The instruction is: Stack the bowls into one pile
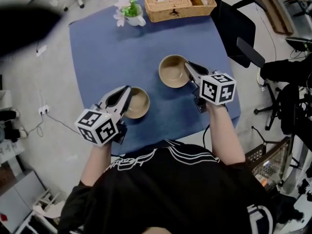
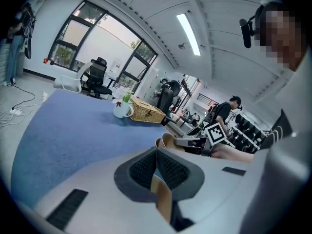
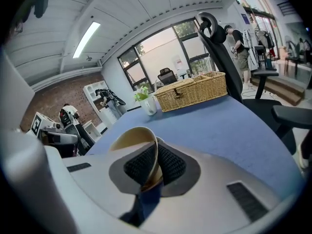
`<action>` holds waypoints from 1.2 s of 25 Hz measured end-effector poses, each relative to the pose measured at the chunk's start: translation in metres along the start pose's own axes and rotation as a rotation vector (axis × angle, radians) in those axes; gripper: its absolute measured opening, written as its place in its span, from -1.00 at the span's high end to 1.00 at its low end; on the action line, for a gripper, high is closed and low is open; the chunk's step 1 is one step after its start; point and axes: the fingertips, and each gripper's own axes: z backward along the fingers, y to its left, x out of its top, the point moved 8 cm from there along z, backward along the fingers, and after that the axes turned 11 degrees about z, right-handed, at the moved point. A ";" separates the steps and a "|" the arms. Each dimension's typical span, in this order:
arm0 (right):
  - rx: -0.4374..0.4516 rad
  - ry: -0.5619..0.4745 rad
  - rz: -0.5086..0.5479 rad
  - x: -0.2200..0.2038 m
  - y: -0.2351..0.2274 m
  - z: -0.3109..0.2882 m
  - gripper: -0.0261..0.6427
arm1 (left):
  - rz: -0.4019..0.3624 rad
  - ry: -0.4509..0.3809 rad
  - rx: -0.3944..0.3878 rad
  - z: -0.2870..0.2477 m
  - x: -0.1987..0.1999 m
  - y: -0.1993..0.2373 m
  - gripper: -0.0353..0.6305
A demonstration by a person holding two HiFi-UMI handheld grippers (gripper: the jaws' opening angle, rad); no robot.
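Two beige bowls sit on the blue tablecloth (image 1: 102, 48). The left bowl (image 1: 138, 104) is near the front edge, and my left gripper (image 1: 127, 91) is shut on its left rim. In the left gripper view, that rim (image 2: 160, 189) shows as a tan strip pinched between the dark pads (image 2: 142, 169). The right bowl (image 1: 172, 72) lies toward the middle, with my right gripper (image 1: 188, 65) shut on its right rim. The right gripper view shows this bowl (image 3: 132, 139) tilted up between the pads (image 3: 170, 165). The left gripper view also shows the right bowl (image 2: 167, 141) and the right gripper (image 2: 192, 143).
A wicker basket (image 1: 173, 4) and a white mug with flowers (image 1: 131, 13) stand at the table's far edge. A black office chair (image 1: 239, 28) is at the right side. The person's torso is against the near edge.
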 end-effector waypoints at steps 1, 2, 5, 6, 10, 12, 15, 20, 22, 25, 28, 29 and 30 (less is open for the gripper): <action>-0.007 0.000 -0.003 -0.001 -0.001 -0.001 0.80 | 0.005 -0.001 0.001 0.000 -0.001 0.002 0.82; -0.011 -0.002 -0.011 -0.002 -0.002 -0.001 0.80 | 0.009 -0.001 0.002 0.000 -0.002 0.003 0.82; -0.020 -0.004 -0.011 -0.004 -0.003 -0.005 0.80 | 0.017 -0.001 0.004 0.002 -0.004 0.008 0.82; -0.026 -0.003 -0.003 -0.004 -0.002 -0.006 0.79 | 0.019 -0.001 0.004 0.003 -0.004 0.010 0.82; -0.030 -0.010 0.015 -0.004 -0.002 -0.008 0.79 | 0.032 -0.016 0.017 0.008 -0.006 0.018 0.82; -0.021 -0.016 0.018 -0.005 -0.001 -0.008 0.79 | 0.036 -0.021 0.025 0.010 -0.007 0.021 0.82; -0.018 -0.025 0.035 -0.003 0.001 -0.007 0.65 | 0.037 -0.027 0.026 0.011 -0.008 0.024 0.82; -0.042 -0.042 0.048 -0.005 0.002 -0.006 0.31 | 0.052 -0.041 0.028 0.012 -0.013 0.028 0.82; -0.054 -0.049 0.050 -0.004 0.003 -0.002 0.24 | 0.055 -0.044 0.030 0.014 -0.015 0.027 0.82; -0.063 -0.059 0.063 -0.004 0.008 0.006 0.17 | 0.055 -0.051 0.028 0.019 -0.019 0.027 0.82; -0.073 -0.076 0.076 -0.004 0.015 0.015 0.11 | 0.049 -0.057 0.031 0.026 -0.023 0.025 0.82; -0.078 -0.086 0.080 -0.004 0.018 0.018 0.10 | 0.048 -0.062 0.036 0.030 -0.024 0.025 0.82; -0.079 -0.093 0.085 -0.005 0.021 0.021 0.10 | 0.049 -0.069 0.043 0.034 -0.025 0.025 0.82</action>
